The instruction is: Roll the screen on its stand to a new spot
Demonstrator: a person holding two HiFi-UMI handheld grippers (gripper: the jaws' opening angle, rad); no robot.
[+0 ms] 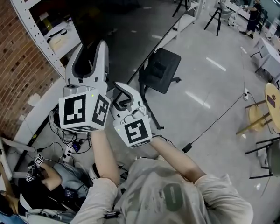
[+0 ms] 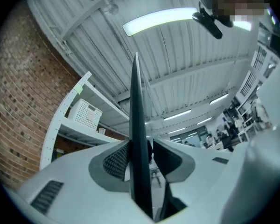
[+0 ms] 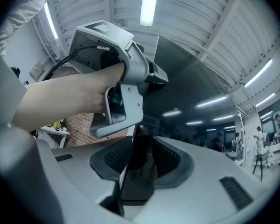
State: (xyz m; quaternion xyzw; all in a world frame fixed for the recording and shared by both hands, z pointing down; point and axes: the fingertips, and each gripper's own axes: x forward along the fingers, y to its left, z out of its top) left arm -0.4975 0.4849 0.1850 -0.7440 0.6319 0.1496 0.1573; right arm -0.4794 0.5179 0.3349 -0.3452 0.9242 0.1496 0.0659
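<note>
**Head view.** The left tongs (image 1: 95,50) and the right tongs (image 1: 123,90) are side by side. Both are raised against the near edge of the large dark screen (image 1: 121,27). The screen stands between a white shelving rack (image 1: 37,13), set against a brick wall (image 1: 9,78), and the open grey floor (image 1: 210,92). Its black stand (image 1: 161,69) rests on the floor, to the right of the tongs. A black cable (image 1: 214,120) trails across the floor, well apart from the stand.

**Left gripper view.** The thin edge of the screen (image 2: 136,101) runs upright between the jaws of the left tongs (image 2: 142,155). The jaws are partly closed, with both pads set against the panel, so these tongs grip the screen. To the left, a white basket (image 2: 86,113) sits on a shelf of the rack.

**Right gripper view.** The right tongs (image 3: 140,160) are closed partway, and their pads clamp the dark edge of the screen (image 3: 200,78). Further along the same edge, the left hand (image 3: 70,97) holds the left tongs (image 3: 151,78) on the panel.
</note>
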